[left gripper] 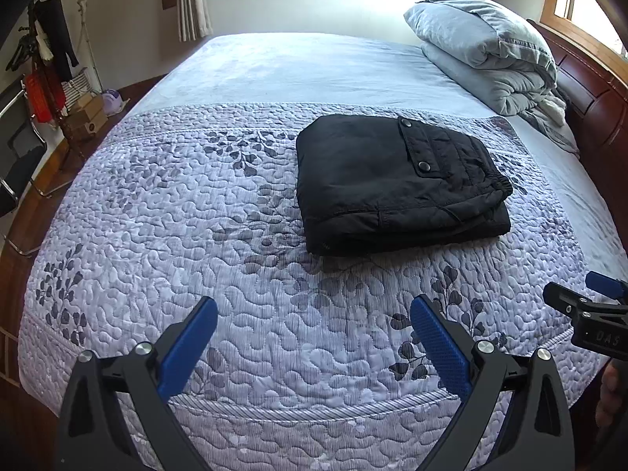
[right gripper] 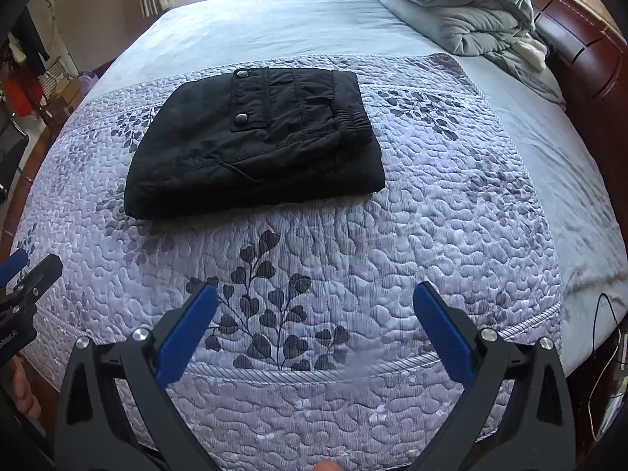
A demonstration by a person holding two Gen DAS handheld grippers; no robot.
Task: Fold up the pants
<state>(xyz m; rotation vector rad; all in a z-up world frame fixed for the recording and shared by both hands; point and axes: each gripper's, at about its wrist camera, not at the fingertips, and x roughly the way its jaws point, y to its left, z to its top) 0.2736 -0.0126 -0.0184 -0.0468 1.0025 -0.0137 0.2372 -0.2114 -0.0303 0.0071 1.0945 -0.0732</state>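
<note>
Black folded pants (left gripper: 400, 184) rest mid-bed on a lavender quilted bedspread (left gripper: 196, 235), well beyond left gripper (left gripper: 314, 314) and right gripper (right gripper: 314, 298), jaws spread empty; folding appears finished, needing only withdrawal.

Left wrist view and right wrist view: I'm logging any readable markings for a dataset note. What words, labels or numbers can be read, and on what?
"DAS": on the black body of the right gripper, at the left wrist view's right edge.
Pale print on the left gripper, at the right wrist view's left edge: too blurred to read.
Black pants, snap buttons: no readable text.
</note>
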